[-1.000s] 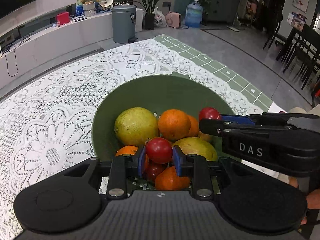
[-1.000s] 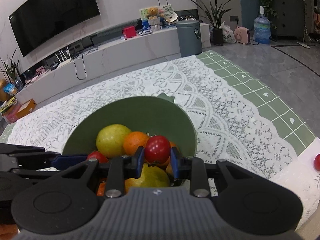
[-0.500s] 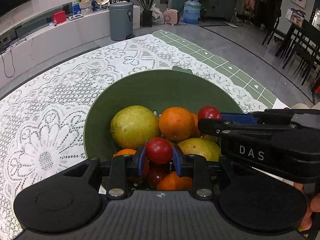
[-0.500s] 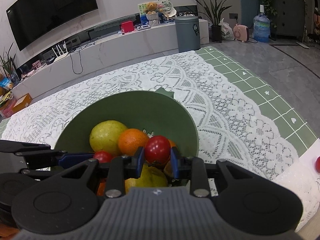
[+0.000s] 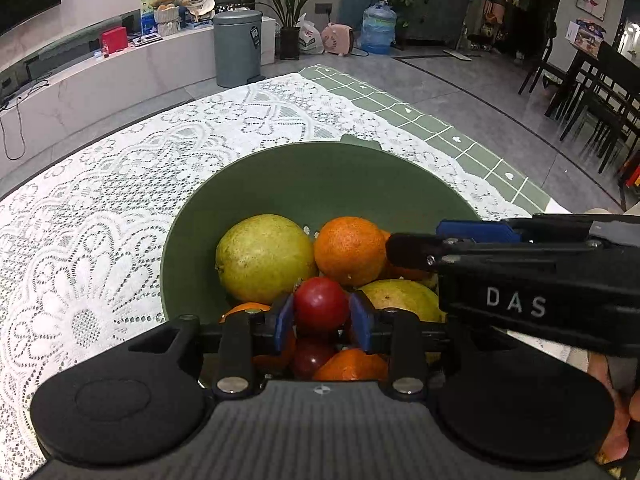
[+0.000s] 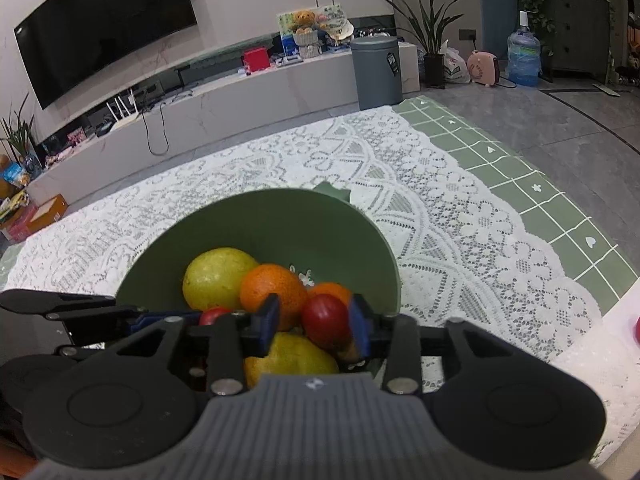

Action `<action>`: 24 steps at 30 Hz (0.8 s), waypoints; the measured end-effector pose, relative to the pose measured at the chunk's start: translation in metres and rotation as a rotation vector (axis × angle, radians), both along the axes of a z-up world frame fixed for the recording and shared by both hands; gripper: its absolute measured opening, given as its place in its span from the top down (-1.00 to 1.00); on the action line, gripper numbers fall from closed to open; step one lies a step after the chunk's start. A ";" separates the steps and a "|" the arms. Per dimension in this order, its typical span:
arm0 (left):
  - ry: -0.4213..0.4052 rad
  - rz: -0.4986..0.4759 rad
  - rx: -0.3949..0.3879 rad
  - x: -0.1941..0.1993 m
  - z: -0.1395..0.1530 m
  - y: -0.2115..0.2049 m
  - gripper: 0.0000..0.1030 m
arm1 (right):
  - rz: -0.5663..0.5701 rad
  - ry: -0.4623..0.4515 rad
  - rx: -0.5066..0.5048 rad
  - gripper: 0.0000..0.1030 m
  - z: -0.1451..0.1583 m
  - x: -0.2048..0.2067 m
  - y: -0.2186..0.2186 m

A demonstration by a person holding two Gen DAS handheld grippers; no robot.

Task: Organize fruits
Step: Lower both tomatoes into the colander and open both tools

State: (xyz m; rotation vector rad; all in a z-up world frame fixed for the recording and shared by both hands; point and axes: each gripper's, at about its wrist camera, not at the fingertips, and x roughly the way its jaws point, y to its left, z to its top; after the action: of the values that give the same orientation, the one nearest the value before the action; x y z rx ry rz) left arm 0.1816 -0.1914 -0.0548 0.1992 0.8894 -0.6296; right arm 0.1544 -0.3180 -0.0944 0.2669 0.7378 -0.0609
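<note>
Both grippers, left [image 5: 321, 316] and right [image 6: 314, 325], have just been opening over the green bowl [image 5: 280, 176], letting their red fruits [image 5: 320, 305] drop among the rest.

My left gripper [image 5: 322, 316] and right gripper [image 6: 314, 326] both angle downward, side by side. Their jaws have just been opening, each with a red fruit between the blue pads.
</note>
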 end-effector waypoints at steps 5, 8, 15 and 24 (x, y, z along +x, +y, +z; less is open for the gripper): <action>-0.023 0.003 -0.021 -0.008 0.010 0.010 0.02 | 0.020 -0.046 0.027 0.27 0.003 -0.005 -0.001; -0.040 0.022 -0.047 -0.012 0.018 0.019 0.02 | 0.045 -0.069 0.063 0.61 0.005 -0.006 -0.002; -0.083 0.131 -0.049 -0.015 0.037 0.041 0.02 | 0.122 -0.075 0.086 0.77 0.007 -0.003 0.008; -0.077 0.207 -0.058 -0.015 0.040 0.055 0.02 | 0.146 0.043 0.119 0.85 -0.008 0.017 0.014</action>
State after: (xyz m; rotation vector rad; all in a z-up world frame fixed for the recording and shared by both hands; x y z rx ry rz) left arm 0.1670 -0.1364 -0.0146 0.0773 0.8044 -0.4513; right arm 0.1719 -0.3044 -0.1024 0.3255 0.8030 0.1162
